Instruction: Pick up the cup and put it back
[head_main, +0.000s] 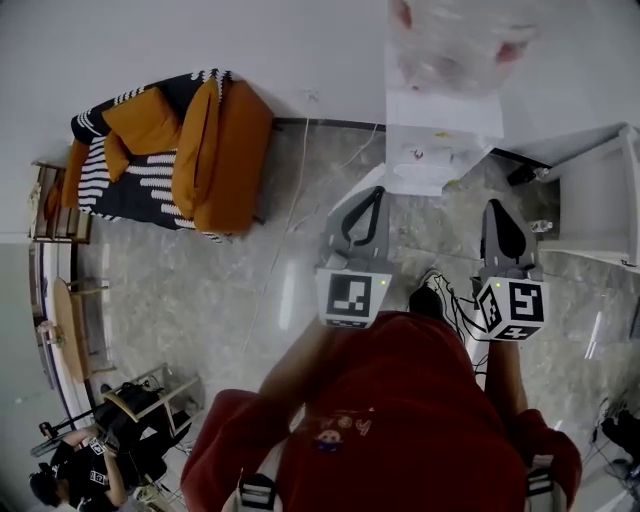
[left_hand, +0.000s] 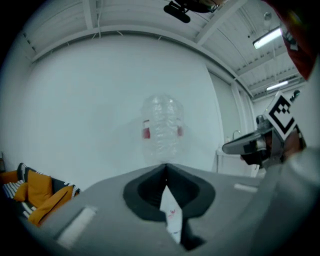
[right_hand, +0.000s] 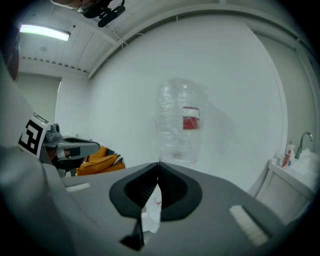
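No cup shows clearly in any view. A white water dispenser (head_main: 440, 140) stands against the wall ahead, with a big clear bottle (head_main: 455, 40) upside down on top. That bottle (left_hand: 161, 129) (right_hand: 180, 122) fills the middle of both gripper views. My left gripper (head_main: 374, 190) (left_hand: 166, 165) points at the dispenser with its jaws shut and nothing between them. My right gripper (head_main: 497, 203) (right_hand: 158, 163) is held beside it, also shut and empty. Each gripper appears in the other's view: the right one (left_hand: 260, 145) and the left one (right_hand: 70, 147).
An orange and black-and-white striped sofa (head_main: 175, 150) stands at the left by the wall. A white cabinet with a sink (head_main: 600, 200) is at the right. Cables run along the floor (head_main: 300, 190). Another person (head_main: 90, 470) sits at the lower left.
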